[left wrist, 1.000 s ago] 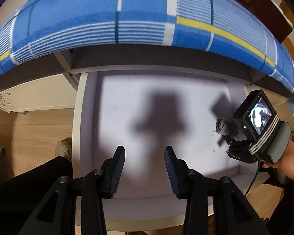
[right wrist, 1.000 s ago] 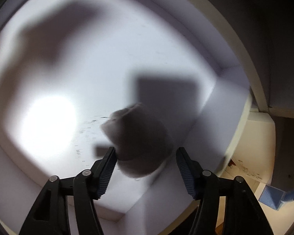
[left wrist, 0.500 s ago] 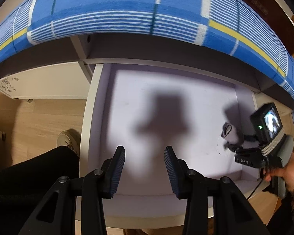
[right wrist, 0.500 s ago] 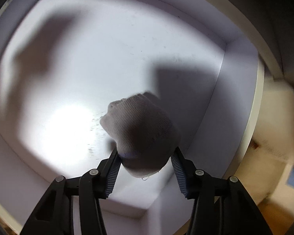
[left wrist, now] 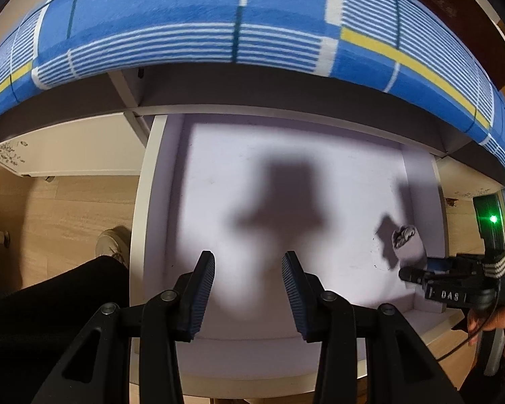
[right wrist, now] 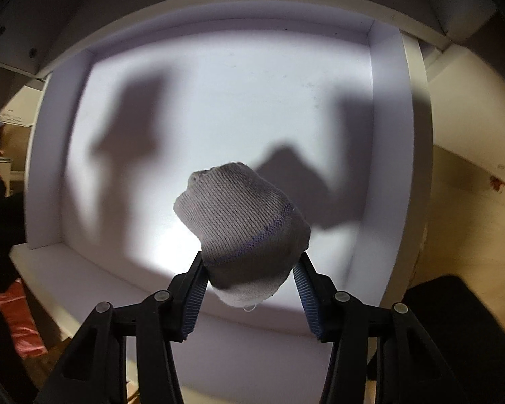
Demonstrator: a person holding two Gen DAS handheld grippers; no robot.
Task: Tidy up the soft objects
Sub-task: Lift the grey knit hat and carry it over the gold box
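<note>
Sock [right wrist: 242,222], rolled and grey-white, sits clamped between the right gripper [right wrist: 249,281] pads, projecting forward along the fingers above the near right corner of the white drawer [left wrist: 158,202]. Left gripper [left wrist: 249,289] hangs well apart, jaws spread, holding nothing.
</note>
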